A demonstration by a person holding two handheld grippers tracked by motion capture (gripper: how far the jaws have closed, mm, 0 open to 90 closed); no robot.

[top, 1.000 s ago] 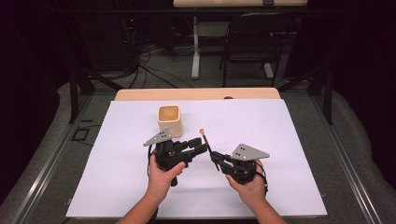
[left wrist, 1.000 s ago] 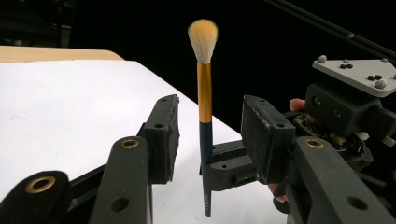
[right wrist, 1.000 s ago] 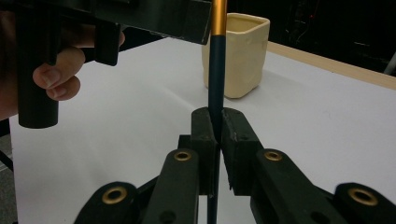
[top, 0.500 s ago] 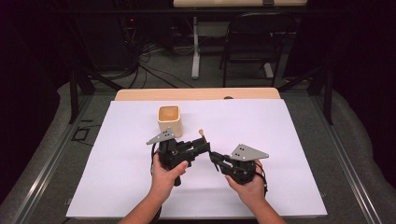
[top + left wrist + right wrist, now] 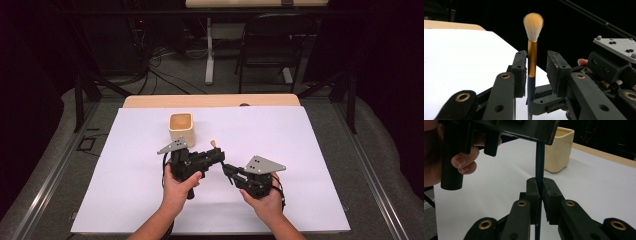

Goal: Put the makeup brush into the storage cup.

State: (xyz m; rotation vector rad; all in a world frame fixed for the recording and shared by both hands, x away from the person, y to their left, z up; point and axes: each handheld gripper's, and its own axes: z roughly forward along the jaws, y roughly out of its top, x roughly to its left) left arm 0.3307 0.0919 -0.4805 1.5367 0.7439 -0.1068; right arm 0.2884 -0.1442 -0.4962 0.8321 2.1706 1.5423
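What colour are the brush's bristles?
Pale orange, whitish lower down, on the brush; the left gripper view shows it best.

From my station I see a wooden table (image 5: 210, 100) covered by a white sheet (image 5: 310, 150), standing on grey carpet (image 5: 385, 150) with metal rails (image 5: 50, 175) along both sides. Behind it a black folding chair (image 5: 272, 47) and a white desk leg (image 5: 209, 50) stand among loose cables (image 5: 160, 70). The room beyond is dark.

brush (image 5: 532, 57) handle's lower end cut off by left gripper view's bottom edge
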